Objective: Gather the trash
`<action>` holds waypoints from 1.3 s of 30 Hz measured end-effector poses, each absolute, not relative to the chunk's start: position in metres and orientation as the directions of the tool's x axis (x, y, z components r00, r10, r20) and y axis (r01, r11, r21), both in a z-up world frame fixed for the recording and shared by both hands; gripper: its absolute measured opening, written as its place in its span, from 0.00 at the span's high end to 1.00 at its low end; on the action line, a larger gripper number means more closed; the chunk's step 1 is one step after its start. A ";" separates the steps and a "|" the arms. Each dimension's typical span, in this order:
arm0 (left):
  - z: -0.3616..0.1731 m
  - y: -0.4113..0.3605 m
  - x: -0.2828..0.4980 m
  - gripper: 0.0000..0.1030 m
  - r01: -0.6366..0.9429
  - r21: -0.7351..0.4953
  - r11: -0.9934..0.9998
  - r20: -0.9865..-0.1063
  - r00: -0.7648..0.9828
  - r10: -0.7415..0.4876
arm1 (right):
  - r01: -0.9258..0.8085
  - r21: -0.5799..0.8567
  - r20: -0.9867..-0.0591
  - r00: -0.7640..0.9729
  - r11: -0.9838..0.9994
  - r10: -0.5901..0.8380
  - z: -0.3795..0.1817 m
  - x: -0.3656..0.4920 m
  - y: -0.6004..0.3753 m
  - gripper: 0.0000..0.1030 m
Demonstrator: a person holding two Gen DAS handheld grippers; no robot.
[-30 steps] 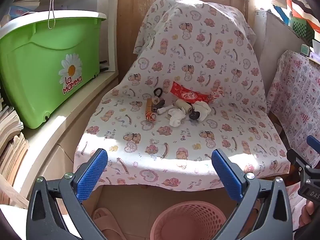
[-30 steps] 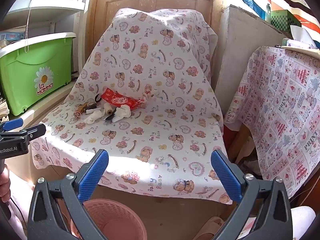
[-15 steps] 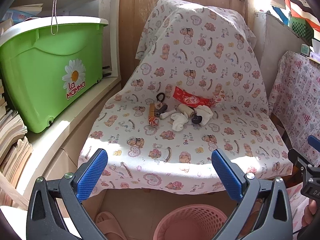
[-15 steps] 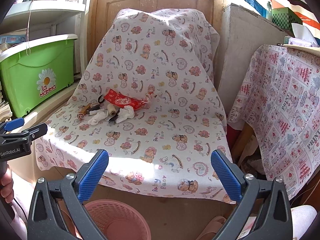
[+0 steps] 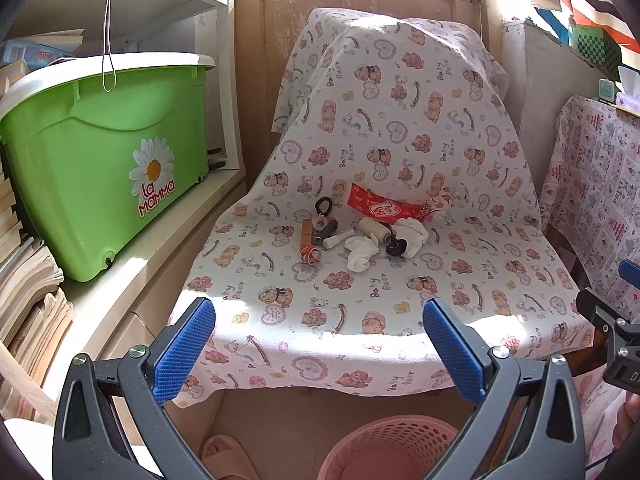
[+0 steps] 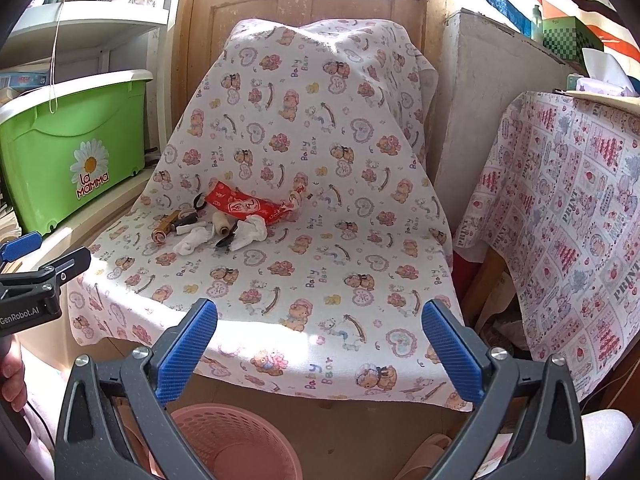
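Looking along my left gripper [image 5: 318, 344], I hold its blue pads spread wide with nothing between them, short of the front edge of the chair seat [image 5: 360, 344]. The trash pile [image 5: 360, 232] lies toward the seat's rear, left of centre: a red wrapper [image 5: 380, 208] with white characters at the back, white crumpled tissue [image 5: 360, 254] and a tan roll [image 5: 308, 240] in front. Bare printed cloth reading "Baby Bear" separates the pile from the front edge. A pink basket [image 5: 384, 452] stands on the floor below that edge. A green bin [image 5: 100, 168] marked "La MaMMa" sits on the ledge to the left.

In the right wrist view, my right gripper [image 6: 318, 348] is likewise released and carries nothing, near the front edge. The pile [image 6: 224, 224] sits toward the rear left corner; the seat's right half is uncovered cloth. The basket [image 6: 232, 444] is below left. The left gripper's body reads "GenRobot.AI". A table cloth [image 6: 560, 216] at right prints "PRINT".
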State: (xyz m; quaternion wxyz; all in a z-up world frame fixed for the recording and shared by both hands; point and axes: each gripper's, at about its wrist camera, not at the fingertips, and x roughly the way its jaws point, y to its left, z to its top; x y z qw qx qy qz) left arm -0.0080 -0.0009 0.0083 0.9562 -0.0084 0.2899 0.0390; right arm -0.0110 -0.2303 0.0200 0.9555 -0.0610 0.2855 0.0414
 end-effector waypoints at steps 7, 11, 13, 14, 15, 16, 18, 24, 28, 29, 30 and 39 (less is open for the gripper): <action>0.007 0.000 -0.009 0.00 -0.085 0.008 0.996 -0.556 0.827 0.075 | -0.114 -0.096 -0.551 0.833 0.989 0.042 0.020 -0.012 -0.229 0.00; 0.006 0.001 -0.009 0.00 -0.086 0.002 0.996 -0.562 0.824 0.072 | -0.116 -0.108 -0.553 0.832 0.987 0.037 0.019 -0.013 -0.227 0.00; 0.006 0.002 -0.009 0.00 -0.088 0.004 0.996 -0.562 0.823 0.075 | -0.119 -0.111 -0.551 0.834 0.987 0.038 0.019 -0.014 -0.227 0.00; 0.006 0.002 -0.009 0.00 -0.089 0.005 0.996 -0.561 0.824 0.077 | -0.119 -0.109 -0.550 0.834 0.987 0.040 0.019 -0.015 -0.228 0.00; 0.006 0.002 -0.009 0.00 -0.090 0.007 0.996 -0.560 0.825 0.078 | -0.119 -0.106 -0.549 0.834 0.987 0.041 0.019 -0.015 -0.228 0.00; 0.006 0.002 -0.009 0.00 -0.089 0.009 0.996 -0.559 0.825 0.079 | -0.118 -0.106 -0.551 0.834 0.987 0.040 0.019 -0.015 -0.227 0.00; 0.006 0.002 -0.009 0.00 -0.091 0.013 0.996 -0.560 0.824 0.083 | -0.118 -0.105 -0.552 0.833 0.987 0.041 0.020 -0.014 -0.227 0.00; 0.007 0.001 -0.009 0.00 -0.084 0.027 0.996 -0.558 0.825 0.085 | -0.119 -0.105 -0.553 0.832 0.987 0.042 0.020 -0.014 -0.228 0.00; 0.006 0.000 -0.008 0.00 -0.081 0.025 0.996 -0.560 0.824 0.081 | -0.120 -0.110 -0.553 0.832 0.987 0.040 0.019 -0.014 -0.227 0.00; 0.007 0.000 -0.009 0.00 -0.080 0.027 0.996 -0.558 0.826 0.081 | -0.120 -0.110 -0.554 0.832 0.987 0.039 0.019 -0.014 -0.227 0.00; 0.007 0.000 -0.009 0.00 -0.079 0.030 0.996 -0.555 0.828 0.082 | -0.118 -0.108 -0.553 0.832 0.987 0.039 0.019 -0.014 -0.227 0.00; 0.010 -0.005 -0.011 0.00 -0.077 0.055 0.996 -0.536 0.839 0.094 | -0.110 -0.104 -0.556 0.831 0.988 0.034 0.017 -0.012 -0.227 0.00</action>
